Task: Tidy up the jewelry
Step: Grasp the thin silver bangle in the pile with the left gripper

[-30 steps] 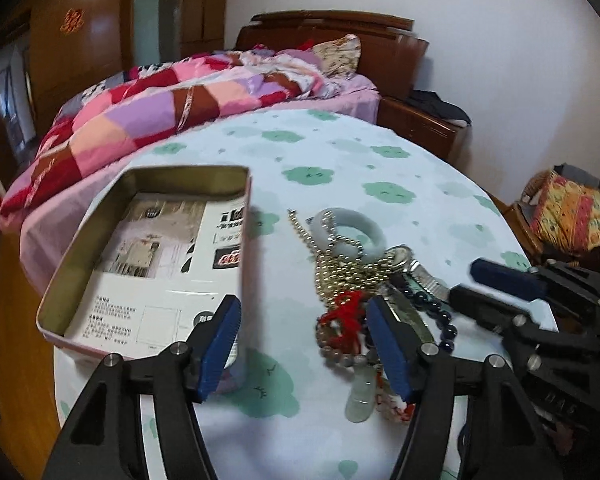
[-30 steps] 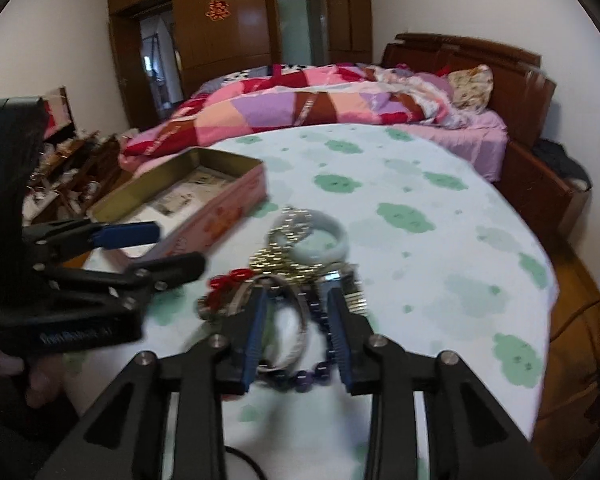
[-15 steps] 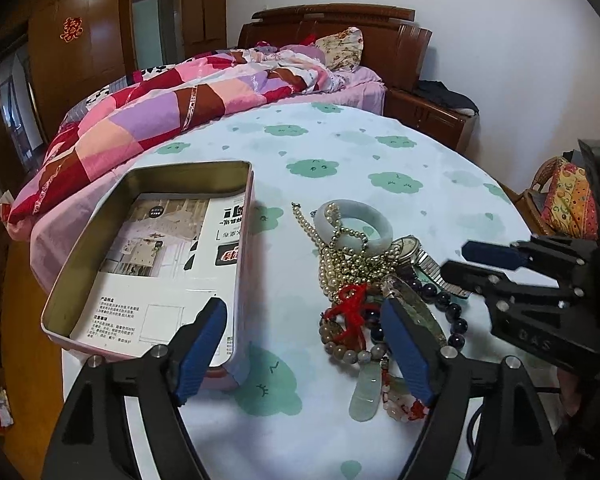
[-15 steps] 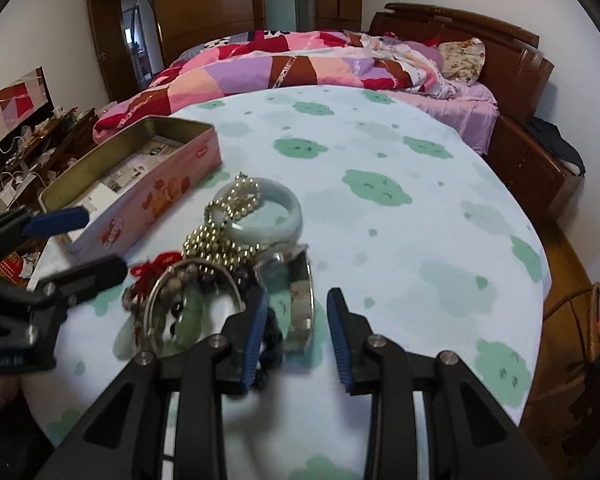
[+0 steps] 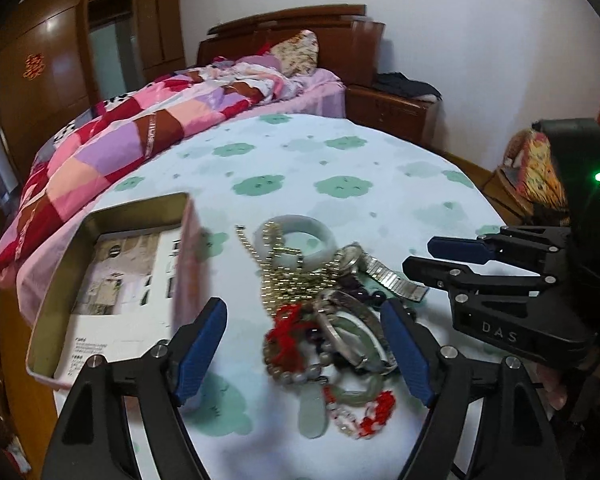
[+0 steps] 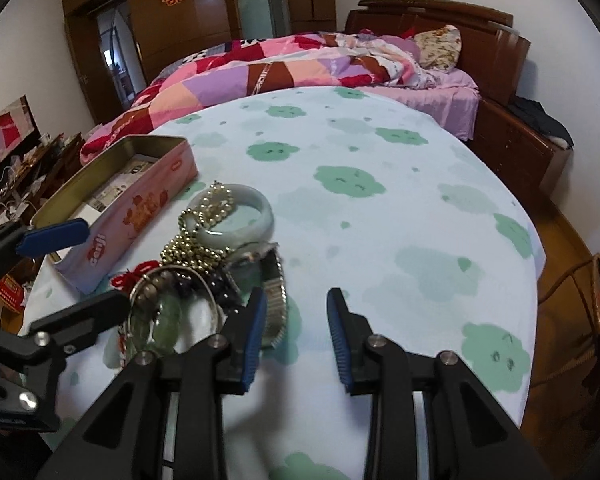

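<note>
Jewelry [image 5: 324,320] heap blurs between the wide-open left tool [image 5: 306,354]; right tool [image 6: 296,336] gapes empty.

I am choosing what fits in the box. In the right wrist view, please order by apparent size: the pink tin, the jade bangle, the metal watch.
1. pink tin, clearly largest.
2. jade bangle and metal watch: similar; the watch is nearer, so unsure.

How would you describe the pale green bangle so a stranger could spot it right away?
On the round table with the cloud-print cloth, find the jewelry pile beside the open pink tin. The bangle lies at the pile's far end: a thick, smooth, pale ring with a gold bead chain draped over it.
</note>
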Demonstrator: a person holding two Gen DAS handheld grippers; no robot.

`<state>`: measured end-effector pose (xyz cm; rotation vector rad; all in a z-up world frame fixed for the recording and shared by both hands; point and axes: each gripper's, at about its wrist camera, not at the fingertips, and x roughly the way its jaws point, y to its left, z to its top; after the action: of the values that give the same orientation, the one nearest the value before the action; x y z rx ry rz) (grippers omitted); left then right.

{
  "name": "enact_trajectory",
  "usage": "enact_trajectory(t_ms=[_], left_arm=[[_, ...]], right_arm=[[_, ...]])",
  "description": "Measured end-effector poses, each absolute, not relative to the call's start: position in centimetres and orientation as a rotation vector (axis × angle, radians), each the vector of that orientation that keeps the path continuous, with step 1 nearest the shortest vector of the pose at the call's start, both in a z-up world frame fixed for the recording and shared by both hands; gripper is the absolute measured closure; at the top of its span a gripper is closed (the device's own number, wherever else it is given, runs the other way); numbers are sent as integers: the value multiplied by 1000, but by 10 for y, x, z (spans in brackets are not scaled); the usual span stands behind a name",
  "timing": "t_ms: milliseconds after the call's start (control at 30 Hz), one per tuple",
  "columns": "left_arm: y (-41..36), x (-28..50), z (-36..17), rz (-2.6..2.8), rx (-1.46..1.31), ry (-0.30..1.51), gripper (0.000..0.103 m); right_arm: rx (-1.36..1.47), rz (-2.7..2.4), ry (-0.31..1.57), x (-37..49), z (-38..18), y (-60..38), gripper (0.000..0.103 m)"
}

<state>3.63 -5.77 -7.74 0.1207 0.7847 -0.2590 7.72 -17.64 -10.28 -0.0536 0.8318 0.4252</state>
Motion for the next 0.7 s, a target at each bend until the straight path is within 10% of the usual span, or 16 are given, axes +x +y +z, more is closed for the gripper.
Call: enact_trajectory(t_ms=[300,700], left_arm=[[-67,46,-90,-326,100,878,95],[-49,22,-50,-367,20,738,96]], right_arm=[[1,402,772,72,-100,-186,49],[32,396,763,73,-101,-193,44]])
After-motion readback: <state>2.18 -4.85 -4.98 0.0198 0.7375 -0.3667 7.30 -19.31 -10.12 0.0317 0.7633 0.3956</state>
